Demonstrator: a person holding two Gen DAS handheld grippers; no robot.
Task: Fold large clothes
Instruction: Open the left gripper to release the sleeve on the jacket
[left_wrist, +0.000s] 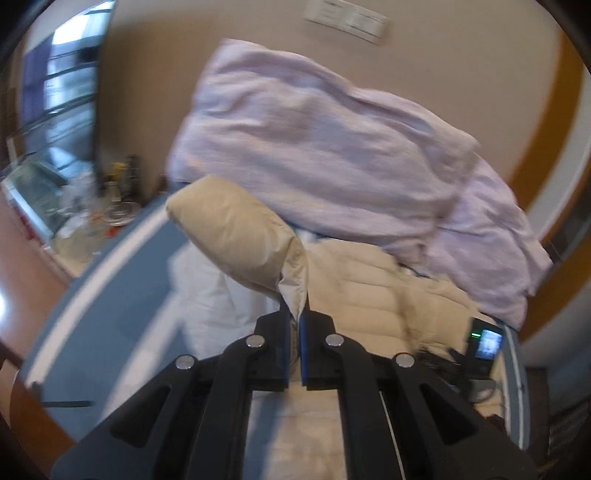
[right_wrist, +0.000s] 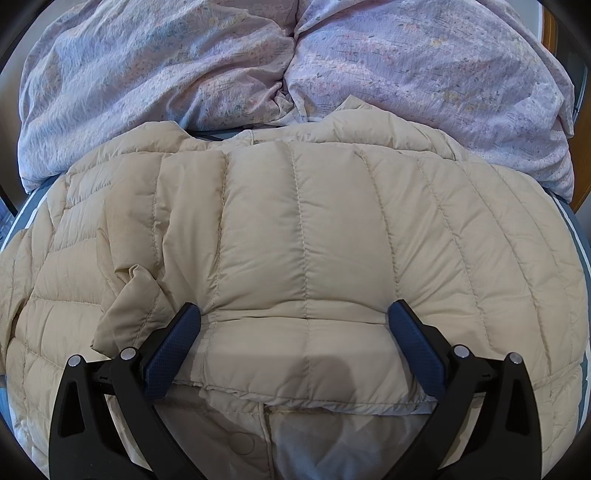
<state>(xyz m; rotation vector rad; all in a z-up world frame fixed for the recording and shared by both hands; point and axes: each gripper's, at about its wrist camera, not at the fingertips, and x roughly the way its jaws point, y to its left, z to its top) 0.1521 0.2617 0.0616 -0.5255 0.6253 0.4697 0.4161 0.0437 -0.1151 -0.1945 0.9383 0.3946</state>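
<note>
- Left tongs (left_wrist: 294, 332): chunky matte black plastic linkage arms with triangular cutouts, four round silver pivot pins across the top, blue pads lining the inner faces of the fingers.
- Right tongs (right_wrist: 295, 347): same black frame, silver pins at the joints, dark blue dimpled pads (right_wrist: 173, 350) on both fingers.

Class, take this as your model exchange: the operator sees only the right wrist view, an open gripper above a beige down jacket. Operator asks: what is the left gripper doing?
Observer: The left gripper is shut on the sleeve, lifted off the jacket.
Operator: Anything beside the bed on that side?
Observer: Yes, a cluttered side table with bottles, blurred.
Operator: What is behind the quilt?
Observer: A beige wall with a switch plate.
Operator: And my right gripper?
Observer: Open, hovering over the jacket's folded edge.
</note>
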